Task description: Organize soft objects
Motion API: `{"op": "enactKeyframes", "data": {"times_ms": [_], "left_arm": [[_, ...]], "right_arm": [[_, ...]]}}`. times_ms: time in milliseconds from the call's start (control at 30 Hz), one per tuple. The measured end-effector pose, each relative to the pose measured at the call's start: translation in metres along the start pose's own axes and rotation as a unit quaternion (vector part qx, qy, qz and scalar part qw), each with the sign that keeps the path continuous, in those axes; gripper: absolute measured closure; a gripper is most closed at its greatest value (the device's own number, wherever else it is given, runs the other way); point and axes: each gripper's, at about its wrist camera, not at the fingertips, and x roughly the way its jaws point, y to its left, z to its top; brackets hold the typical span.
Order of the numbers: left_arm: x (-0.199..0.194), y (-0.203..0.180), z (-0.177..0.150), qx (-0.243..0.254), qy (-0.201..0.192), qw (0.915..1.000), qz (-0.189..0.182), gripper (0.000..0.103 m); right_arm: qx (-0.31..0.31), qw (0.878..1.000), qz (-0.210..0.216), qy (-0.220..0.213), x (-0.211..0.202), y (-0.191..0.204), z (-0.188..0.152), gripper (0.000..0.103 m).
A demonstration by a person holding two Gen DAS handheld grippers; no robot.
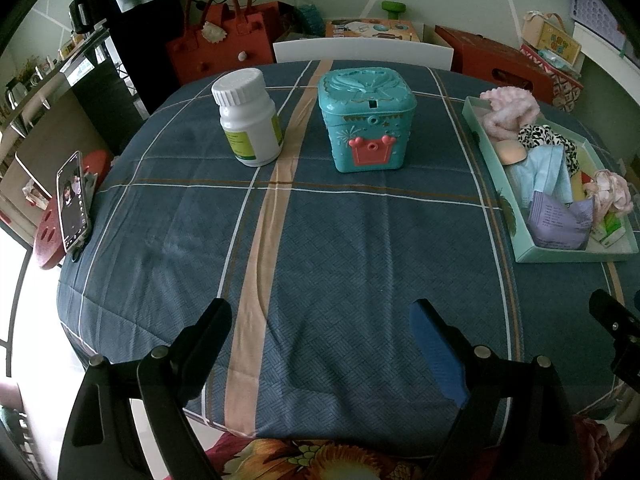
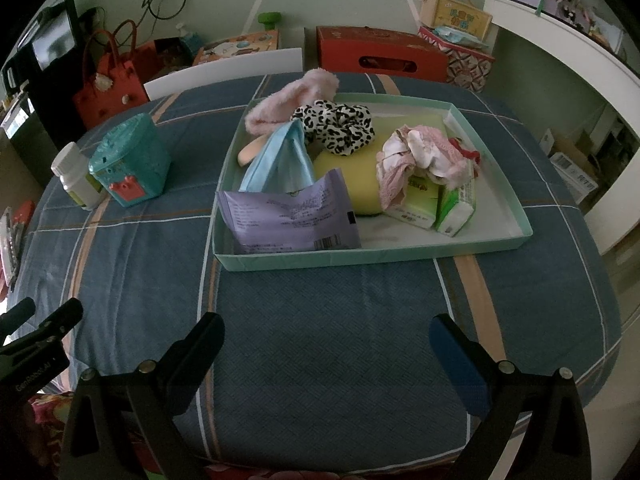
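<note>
A shallow mint-green tray (image 2: 360, 257) (image 1: 496, 168) on the blue plaid tablecloth holds soft items: a fluffy pink headband (image 2: 288, 96), a leopard-print scrunchie (image 2: 340, 124), a blue face mask (image 2: 280, 156), a yellow sponge (image 2: 360, 176), a pink lace scrunchie (image 2: 420, 152), a purple wipes pack (image 2: 292, 216) and two tissue packs (image 2: 440, 204). My right gripper (image 2: 326, 344) is open and empty, short of the tray's near wall. My left gripper (image 1: 322, 320) is open and empty over bare cloth, left of the tray.
A teal plastic box (image 1: 366, 116) (image 2: 128, 164) and a white pill bottle (image 1: 248, 118) (image 2: 76, 180) stand on the table left of the tray. A phone (image 1: 72, 202) leans at the table's left edge. Bags and boxes line the far wall.
</note>
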Motion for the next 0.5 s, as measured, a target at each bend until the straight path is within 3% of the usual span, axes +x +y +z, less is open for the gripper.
{"op": "enactKeyframes", "data": {"times_ms": [500], "left_arm": [[-0.0012,0.001,-0.0005,0.001,-0.005,1.0,0.001,0.012]], "right_arm": [[0.001,1.0,-0.003,0.001,0.0006,0.0004,-0.001,0.0]]}}
